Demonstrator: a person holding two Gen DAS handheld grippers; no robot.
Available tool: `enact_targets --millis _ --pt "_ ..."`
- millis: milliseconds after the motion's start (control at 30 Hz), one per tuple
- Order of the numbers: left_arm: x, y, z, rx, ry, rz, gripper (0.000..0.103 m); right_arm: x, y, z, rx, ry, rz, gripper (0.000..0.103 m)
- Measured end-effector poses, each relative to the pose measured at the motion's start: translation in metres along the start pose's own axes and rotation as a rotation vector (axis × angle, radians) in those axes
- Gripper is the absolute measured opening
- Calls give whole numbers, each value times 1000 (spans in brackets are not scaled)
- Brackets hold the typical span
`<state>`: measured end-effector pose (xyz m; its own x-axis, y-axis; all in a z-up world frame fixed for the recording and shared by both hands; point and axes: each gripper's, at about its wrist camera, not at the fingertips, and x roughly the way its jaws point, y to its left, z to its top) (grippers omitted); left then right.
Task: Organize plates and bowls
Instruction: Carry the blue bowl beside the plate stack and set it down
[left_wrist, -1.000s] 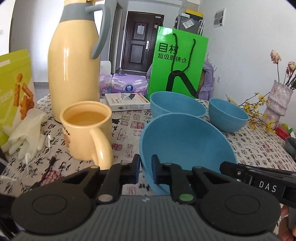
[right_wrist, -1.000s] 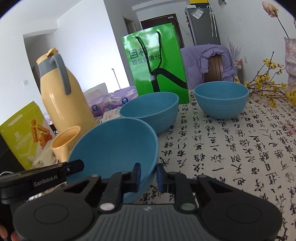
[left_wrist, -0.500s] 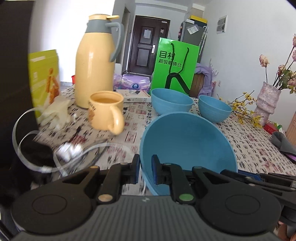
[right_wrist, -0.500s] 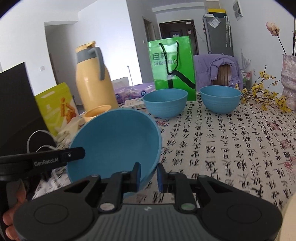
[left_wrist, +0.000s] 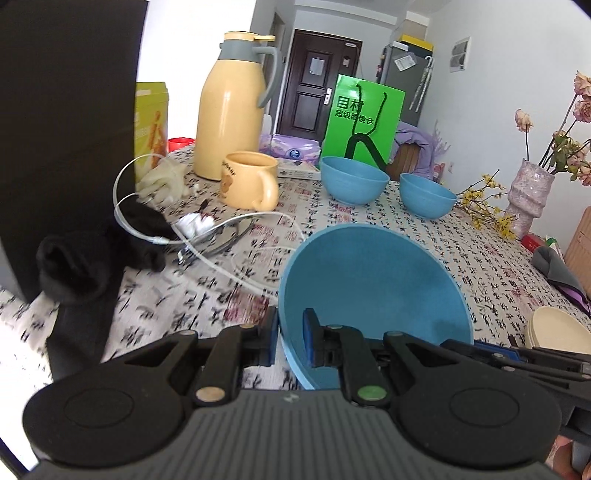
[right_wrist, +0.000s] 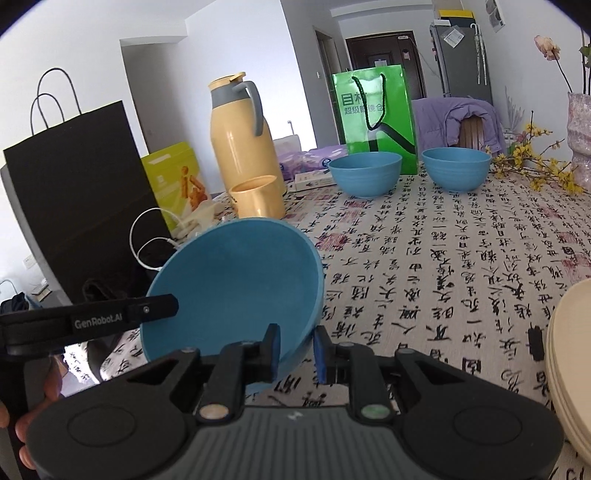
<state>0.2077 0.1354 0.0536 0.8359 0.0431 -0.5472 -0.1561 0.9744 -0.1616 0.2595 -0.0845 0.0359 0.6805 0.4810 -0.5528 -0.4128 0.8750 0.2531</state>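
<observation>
So both hand-held grippers are on the same big blue bowl (left_wrist: 373, 291). The left hand-held gripper (left_wrist: 290, 341) pinches the rim at the bowl's left edge, bottom centre of the left wrist view, one pad inside and one outside. The right hand-held gripper (right_wrist: 295, 350) pinches the rim on the other side, low centre of the right wrist view. The bowl sits tilted, its opening facing the cameras, above the bench (right_wrist: 461, 266) with the black-character cloth.

Further back, upper middle of the frames, two smaller blue bowls (right_wrist: 365, 173) (right_wrist: 456, 168) stand upright near each other in front of a green paper bag (right_wrist: 375, 114). Left of them are a yellow mug (left_wrist: 249, 181) and a tall yellow thermos jug (left_wrist: 231, 107). A stack of cream plates (right_wrist: 570, 373) pokes in at the lower right edge. The black bag (right_wrist: 81, 177) stands at the left, with white cables (left_wrist: 207, 236) beside it.
</observation>
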Motion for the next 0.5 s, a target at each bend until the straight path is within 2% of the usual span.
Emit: enact_targets --millis 267,500 --pt "-17 -8 -10 -4 -5 -8 13 -21 -1 -10 -8 -16 9 19" --pt "-13 -38 -16 19 11 -60 13 -38 -23 -13 23 -37 -41 19"
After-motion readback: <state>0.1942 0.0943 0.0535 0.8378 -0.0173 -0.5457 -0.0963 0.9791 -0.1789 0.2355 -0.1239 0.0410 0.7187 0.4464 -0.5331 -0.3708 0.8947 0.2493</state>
